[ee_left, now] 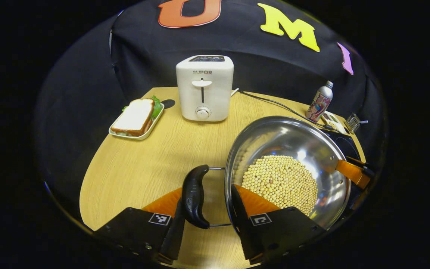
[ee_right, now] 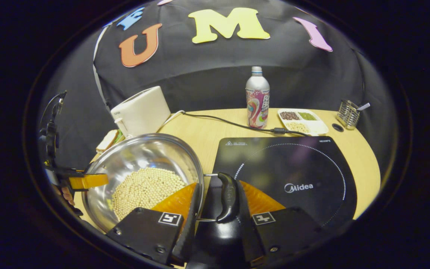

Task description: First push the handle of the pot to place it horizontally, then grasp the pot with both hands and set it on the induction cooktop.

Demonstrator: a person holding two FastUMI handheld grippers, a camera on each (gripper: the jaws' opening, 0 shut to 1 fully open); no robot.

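A steel pot (ee_left: 297, 138) holding pale beans (ee_left: 278, 183) takes up the right of the left gripper view. My left gripper (ee_left: 207, 194) is shut on it, with one finger against the black side handle (ee_left: 194, 198) and the other at the rim. The right gripper's orange finger (ee_left: 353, 173) shows at the pot's far rim. In the right gripper view the pot (ee_right: 140, 153) sits left of the black induction cooktop (ee_right: 293, 164). My right gripper (ee_right: 218, 190) clamps the other black handle (ee_right: 228, 198) and the rim. The left gripper (ee_right: 86, 181) shows at the pot's far side.
A white toaster (ee_left: 203, 89) stands at the back of the wooden table, beside a sandwich on a plate (ee_left: 136, 117). Behind the cooktop are a bottle (ee_right: 257, 98), a tray of grains (ee_right: 302, 121), a metal holder (ee_right: 347, 114) and a black cable (ee_right: 230, 123).
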